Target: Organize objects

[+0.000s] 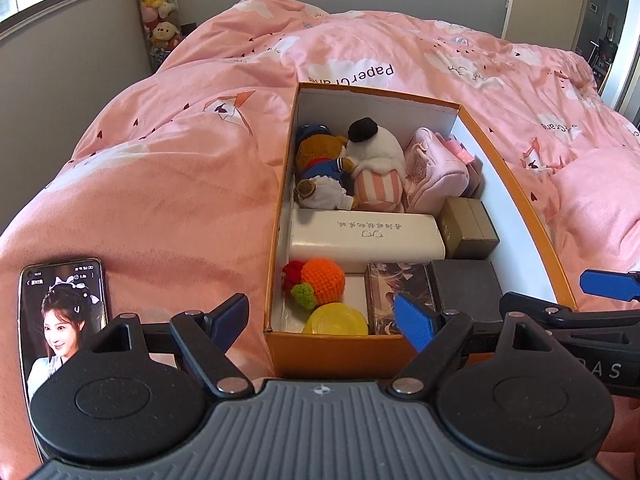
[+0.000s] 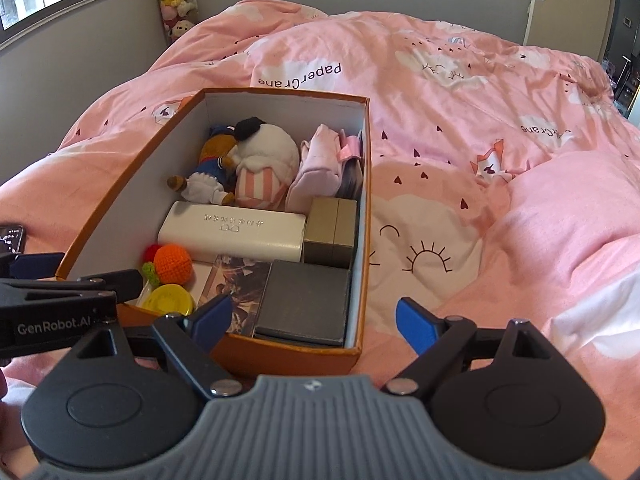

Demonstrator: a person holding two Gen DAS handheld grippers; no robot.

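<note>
Both grippers, left (image 1: 322, 314) and right (image 2: 308, 318), hover released and empty at the near end of the box (image 2: 362, 216) on the bed (image 2: 460, 128). Toys, cases and small boxes already fill it; only a phone (image 1: 64, 320) lies outside, suggesting near completion.

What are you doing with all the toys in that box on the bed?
A person is tidying things into an orange cardboard box sitting on the pink bed quilt. It already holds a brown teddy bear, a white plush toy, a long white case and an orange crocheted ball. The left gripper and right gripper are both open and empty, near the box's front. A black smartphone lies on the quilt beside it.
</note>
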